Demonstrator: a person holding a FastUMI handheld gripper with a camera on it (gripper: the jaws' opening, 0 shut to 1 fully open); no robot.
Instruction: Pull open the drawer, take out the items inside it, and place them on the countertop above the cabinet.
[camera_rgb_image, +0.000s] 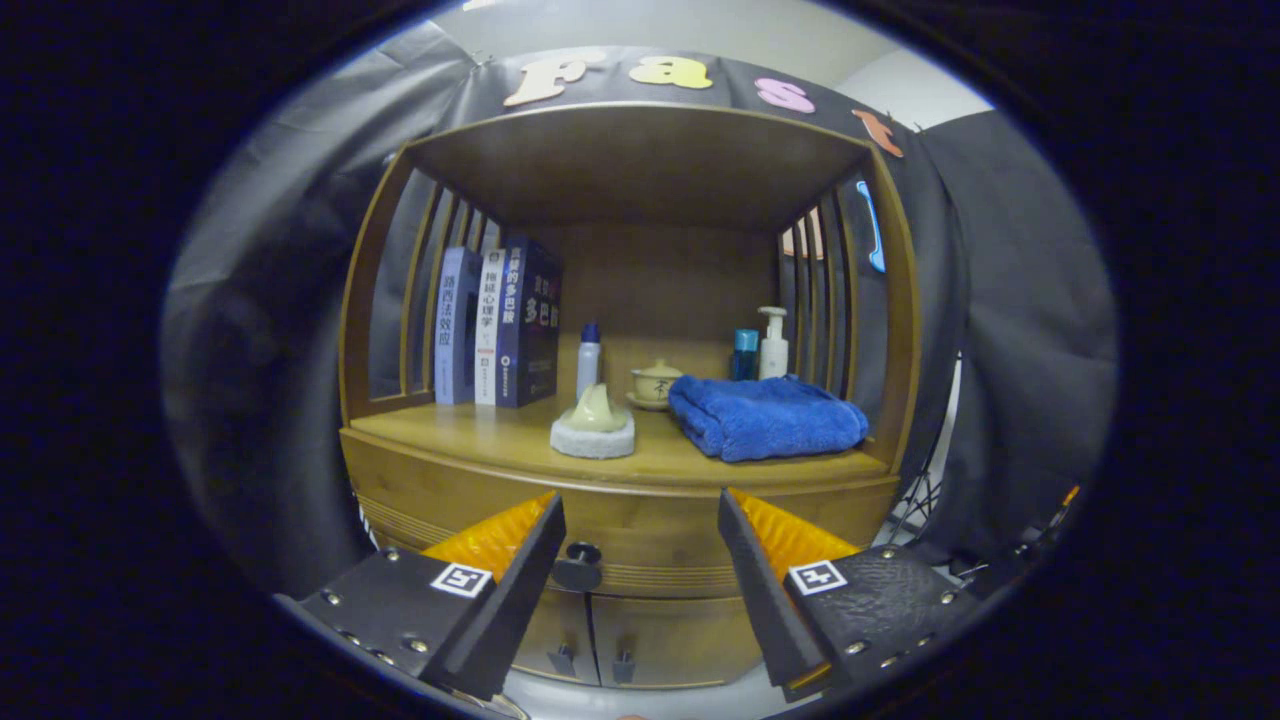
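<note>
The drawer (640, 545) is closed, so opening it comes first. The hand-held gripper (636, 545) hangs with fingers apart, the knob (578, 567) between them (nearer the left finger). Next, I judge: centre on it, close, pull back.

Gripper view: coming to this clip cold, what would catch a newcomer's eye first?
Probably the folded bright blue towel on the wooden cabinet's countertop, right of a pale cone-shaped ornament on a round grey base. Next, the row of upright books against the slatted left side. Nearest, the open claw frames the closed drawer's round dark knob, which sits close to its left finger.
</note>
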